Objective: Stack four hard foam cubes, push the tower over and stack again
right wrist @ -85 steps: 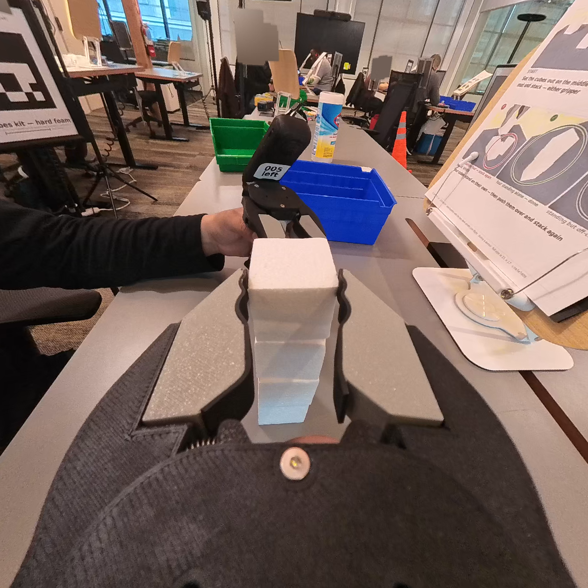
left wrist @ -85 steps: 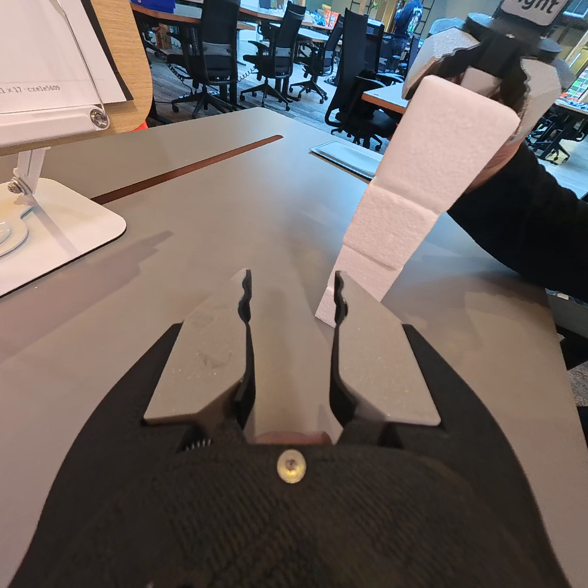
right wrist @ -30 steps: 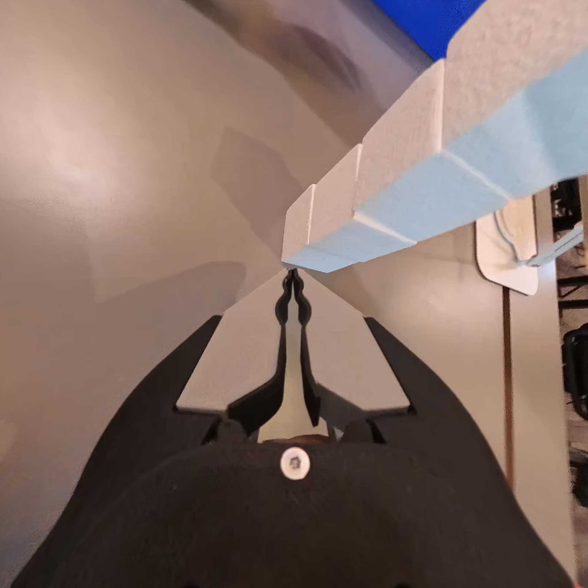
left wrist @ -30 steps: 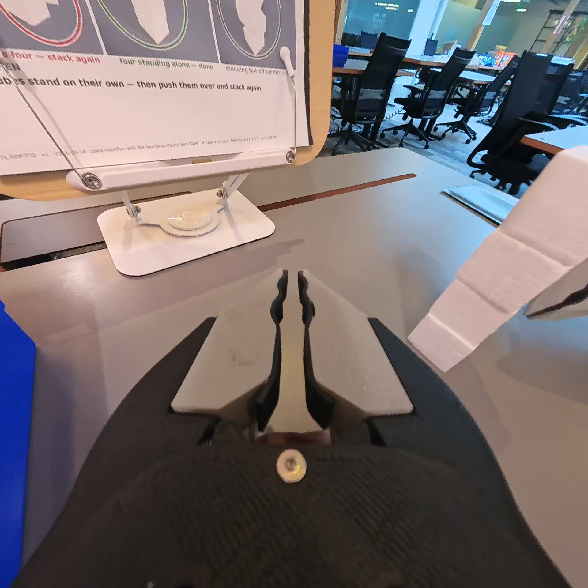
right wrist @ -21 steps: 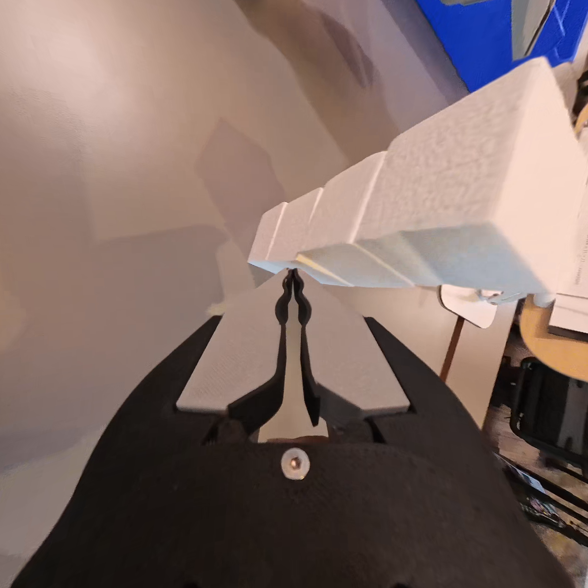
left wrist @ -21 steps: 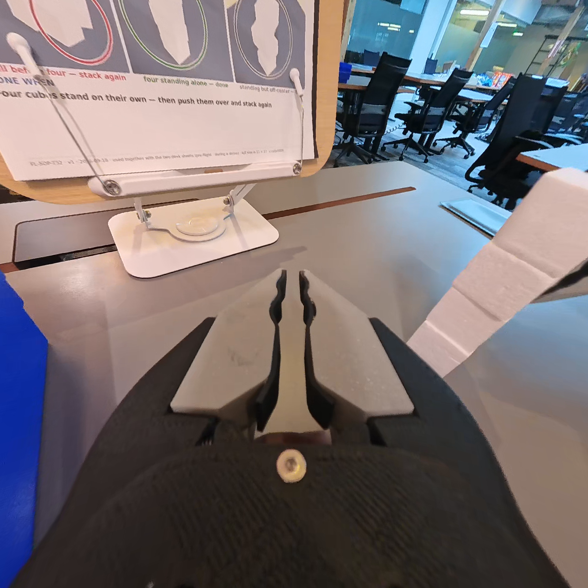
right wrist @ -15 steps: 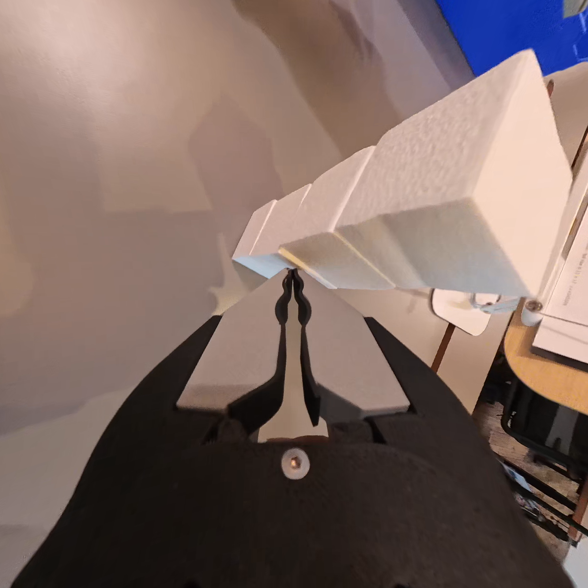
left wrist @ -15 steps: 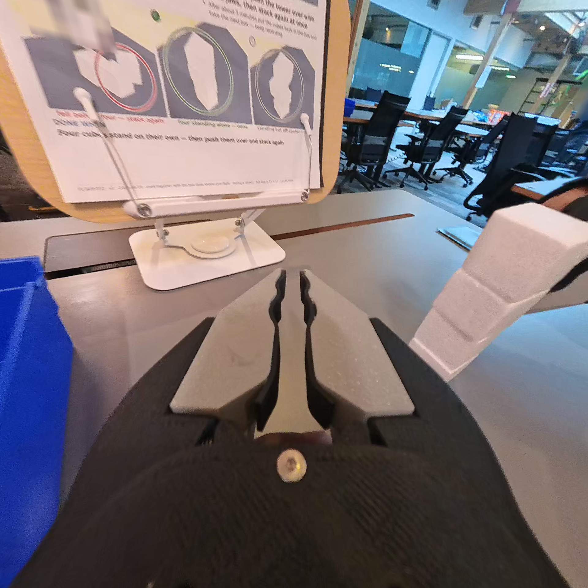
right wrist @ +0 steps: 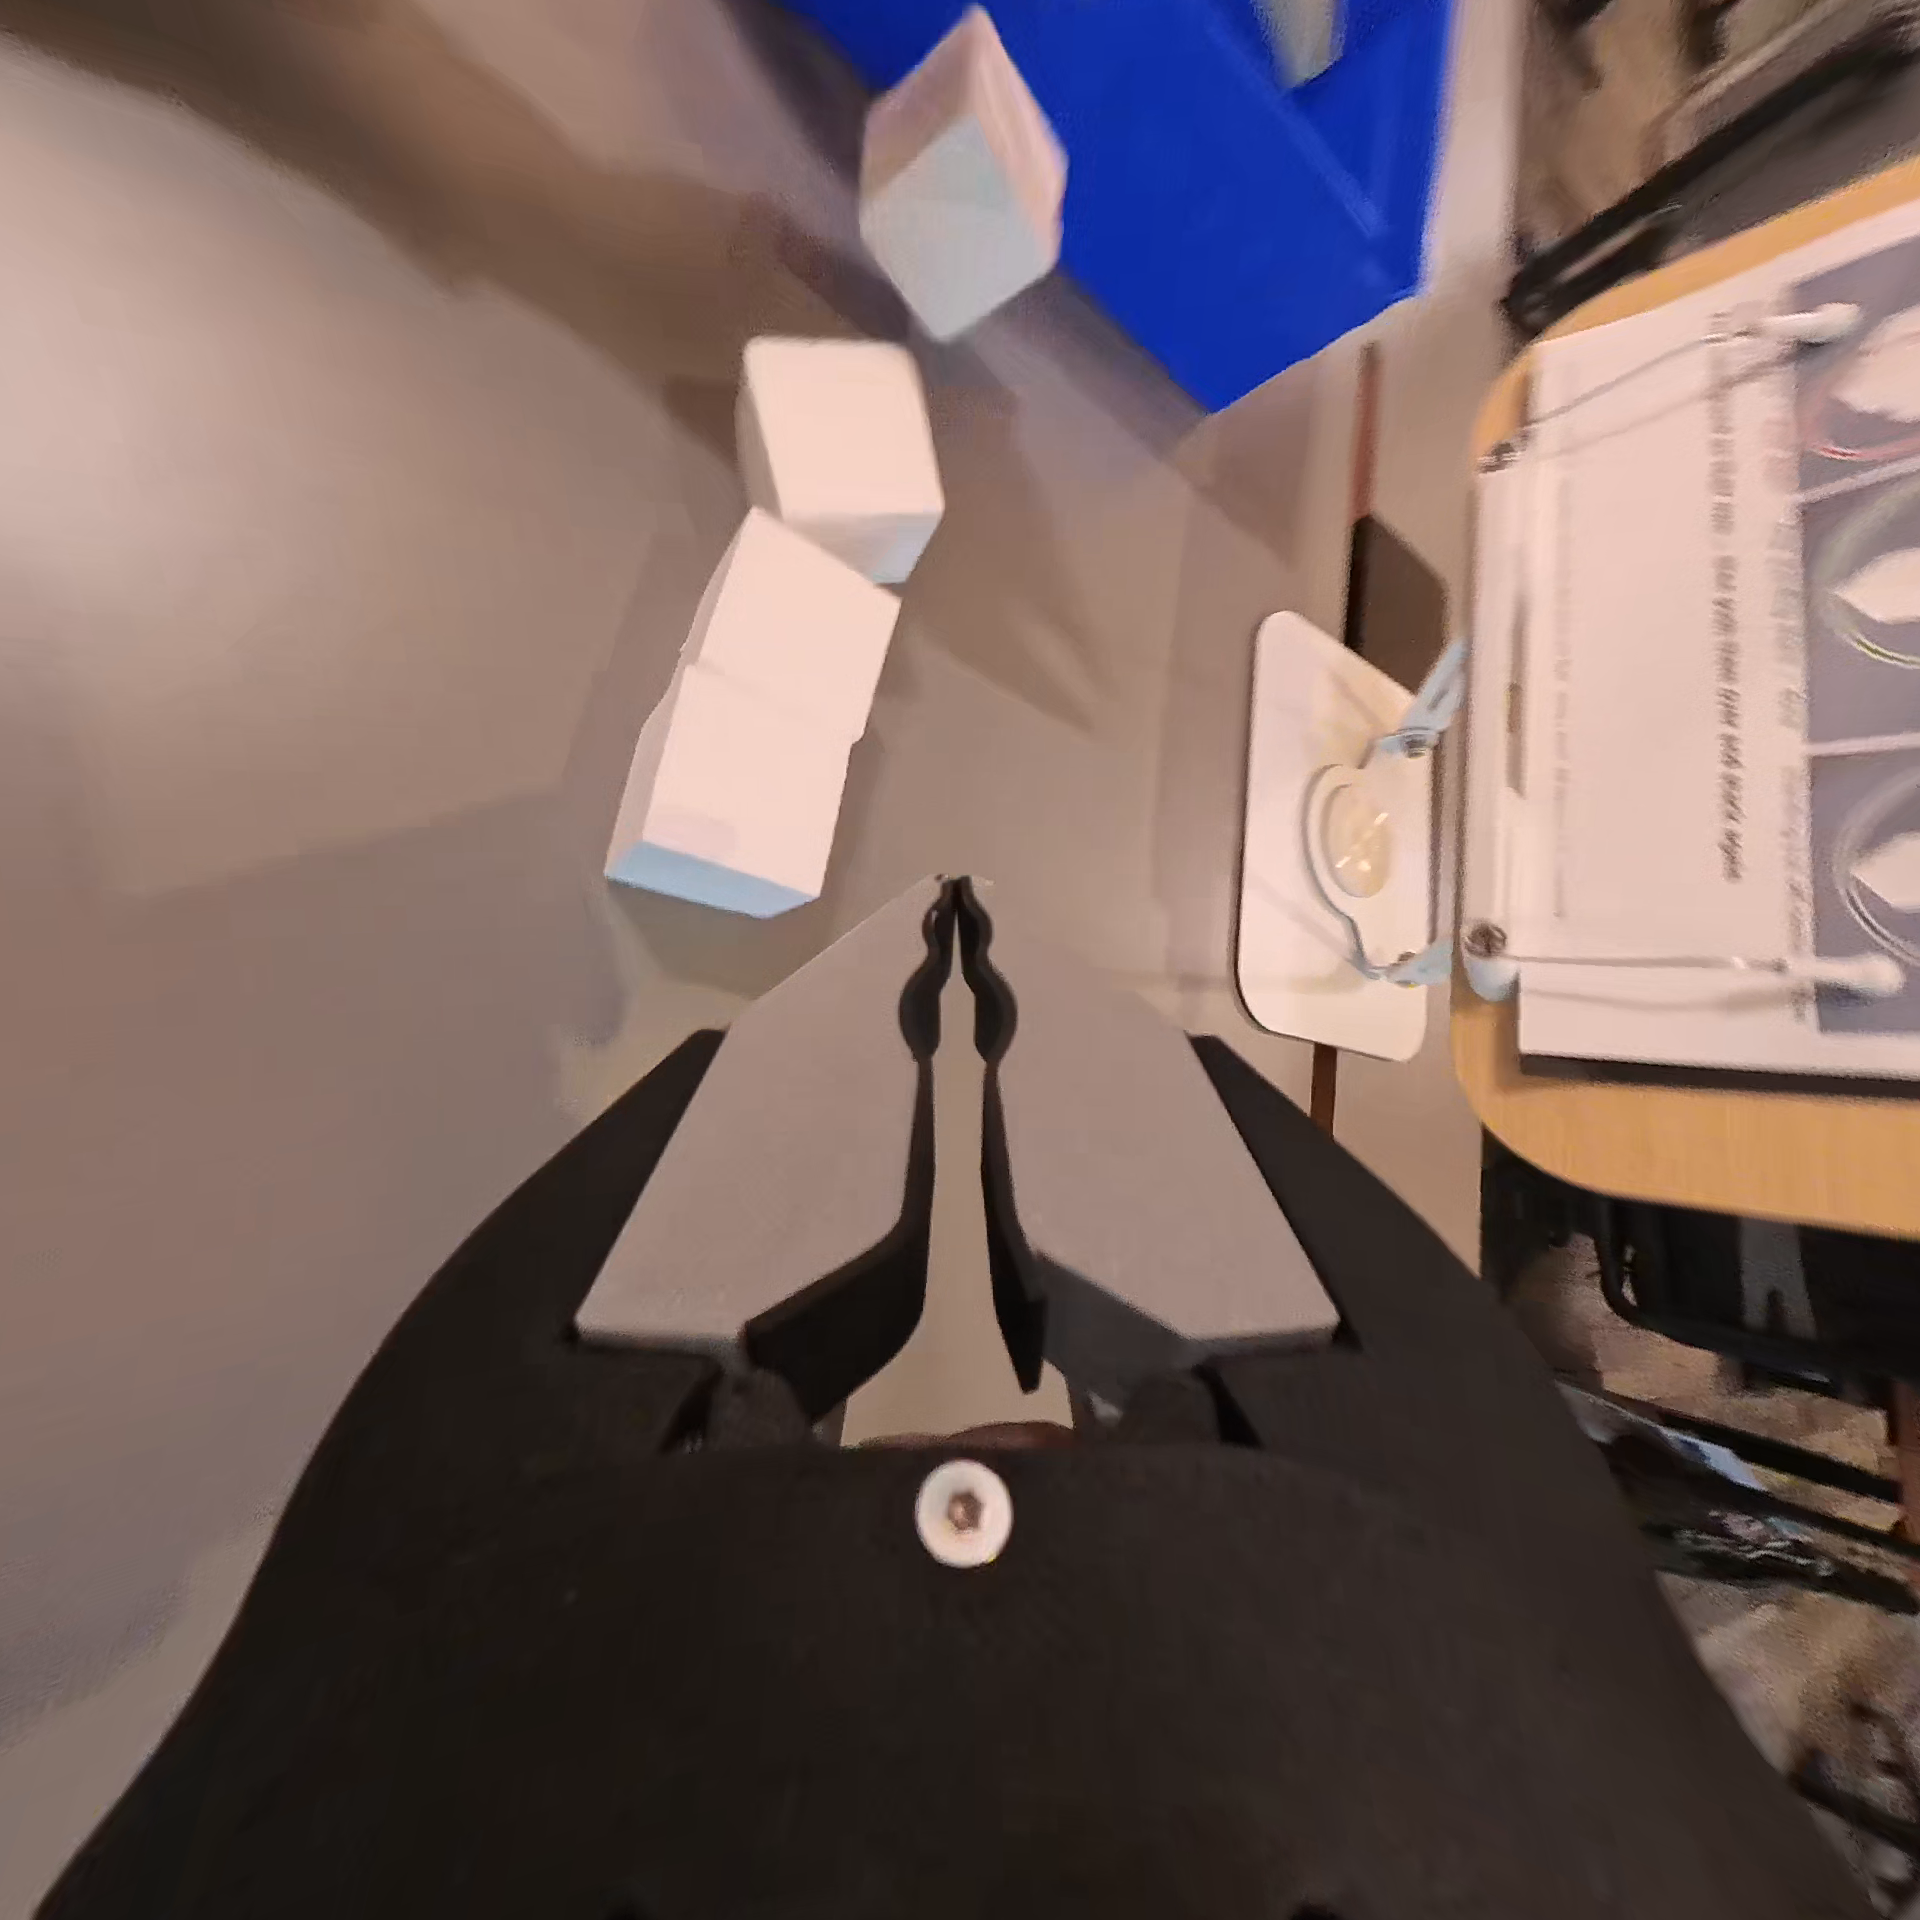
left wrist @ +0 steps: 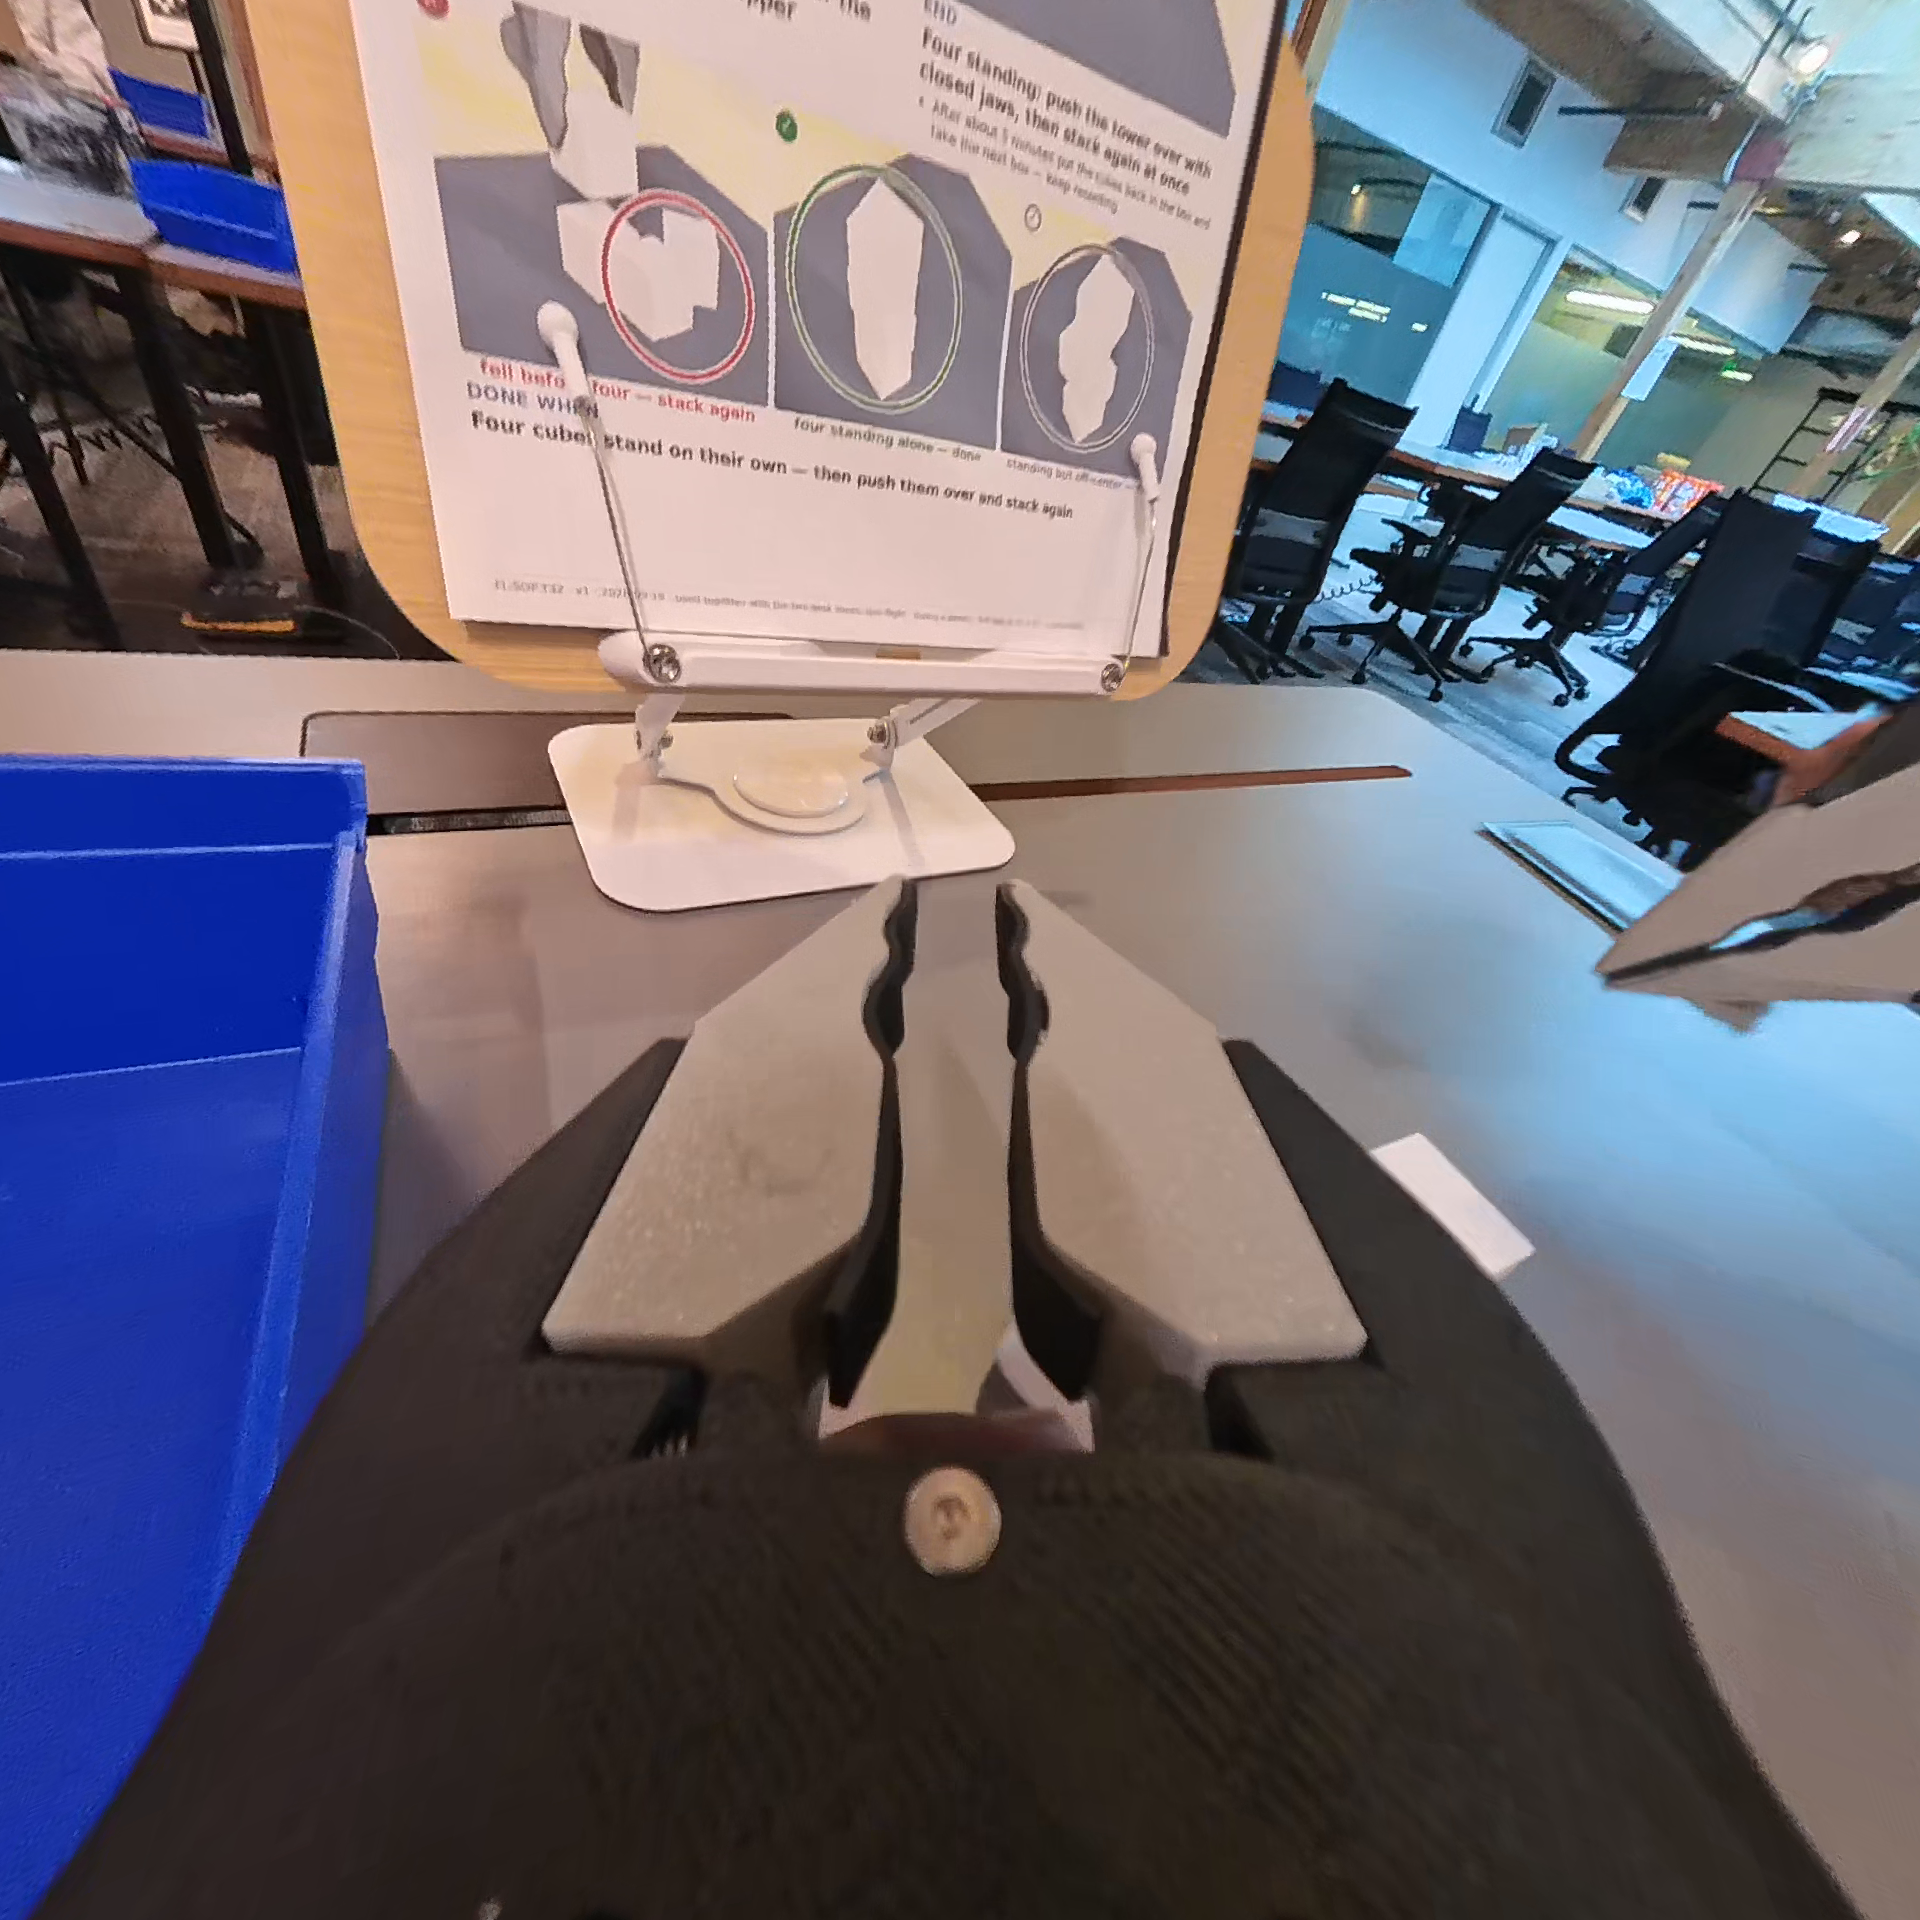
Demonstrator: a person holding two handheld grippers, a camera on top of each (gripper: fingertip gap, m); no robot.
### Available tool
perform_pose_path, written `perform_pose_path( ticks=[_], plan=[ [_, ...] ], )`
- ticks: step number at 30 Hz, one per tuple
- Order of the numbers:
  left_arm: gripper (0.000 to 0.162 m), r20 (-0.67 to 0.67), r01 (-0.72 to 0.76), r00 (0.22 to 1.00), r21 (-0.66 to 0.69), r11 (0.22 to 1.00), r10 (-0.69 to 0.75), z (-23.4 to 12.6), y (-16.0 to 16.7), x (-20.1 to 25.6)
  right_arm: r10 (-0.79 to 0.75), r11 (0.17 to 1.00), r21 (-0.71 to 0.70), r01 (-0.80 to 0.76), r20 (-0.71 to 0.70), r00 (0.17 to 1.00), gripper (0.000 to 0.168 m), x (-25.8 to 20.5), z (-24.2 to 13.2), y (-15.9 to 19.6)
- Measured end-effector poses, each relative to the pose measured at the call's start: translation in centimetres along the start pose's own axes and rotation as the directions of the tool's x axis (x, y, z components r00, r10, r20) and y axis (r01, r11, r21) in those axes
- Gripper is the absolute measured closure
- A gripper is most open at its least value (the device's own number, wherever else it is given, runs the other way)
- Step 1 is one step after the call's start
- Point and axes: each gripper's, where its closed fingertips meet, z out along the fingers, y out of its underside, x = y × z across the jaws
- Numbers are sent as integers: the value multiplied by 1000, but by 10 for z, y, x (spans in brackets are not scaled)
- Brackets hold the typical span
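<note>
Four white hard foam cubes lie apart in a loose line in the right wrist view: one (right wrist: 738, 800) just ahead-left of my right gripper (right wrist: 958, 883), a second (right wrist: 795, 634) against it, a third (right wrist: 836, 457) tilted beyond, and a blurred fourth (right wrist: 961, 197) by the blue bin (right wrist: 1226, 187). The right gripper is shut and empty, its tips a short way from the nearest cube. My left gripper (left wrist: 951, 894) is empty, its jaws a narrow gap apart, above the grey table (left wrist: 1299, 935). A white cube corner (left wrist: 1449, 1205) shows beside its right finger. The right gripper (left wrist: 1766, 925) shows at the far right.
A blue bin (left wrist: 156, 1143) stands close on the left of the left gripper. A document stand with a white base (left wrist: 790, 810) and an instruction sheet sits at the table's back; it also shows in the right wrist view (right wrist: 1340, 831). Office chairs stand beyond the table.
The leaning four-cube tower has toppled and broken apart into separate cubes on the table. The right gripper stayed shut and drew back. The left gripper rose and its jaws parted slightly.
</note>
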Motion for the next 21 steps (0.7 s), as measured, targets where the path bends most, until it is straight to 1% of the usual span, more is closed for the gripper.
perform_pose_path(
  ticks=[1,3,6,8,11,12,14,15,17,18,19,21],
  plan=[
    [149,3,1,1000,-10,1000,-1,1,2,-2,44,998,47,-42,-48,998,168,2,-5,-1],
    [148,1,7,1000,-22,1000,-7,4,6,-3,156,980,146,-136,-136,978,168,3,-14,2],
    [148,-7,14,1000,-37,999,-14,7,11,-2,338,906,315,-283,-137,931,168,-12,-21,8],
    [148,-17,18,1000,-54,998,-19,11,15,0,422,846,391,-363,-75,903,168,-28,-20,14],
    [148,-53,16,998,-86,996,-20,19,24,10,481,771,449,-452,55,875,168,-55,-13,17],
    [147,-72,11,997,-103,995,-18,22,28,15,484,761,440,-478,107,869,166,-64,-9,14],
    [147,-94,-14,996,-140,990,1,27,36,25,477,774,398,-492,145,867,162,-76,-1,7],
    [147,-94,-38,995,-155,987,23,30,39,29,468,779,392,-489,155,870,162,-81,3,-1],
    [147,-87,-97,993,-178,979,82,33,43,36,437,792,367,-488,218,873,162,-99,12,-22],
    [147,-87,-125,990,-190,974,110,35,46,39,421,817,325,-477,230,877,162,-108,21,-28],
    [147,-89,-150,987,-208,967,134,37,50,42,413,845,275,-459,211,886,162,-113,30,-29],
    [146,-96,-189,981,-248,950,169,41,58,46,400,881,197,-431,179,899,168,-118,48,-27]
  ],
)
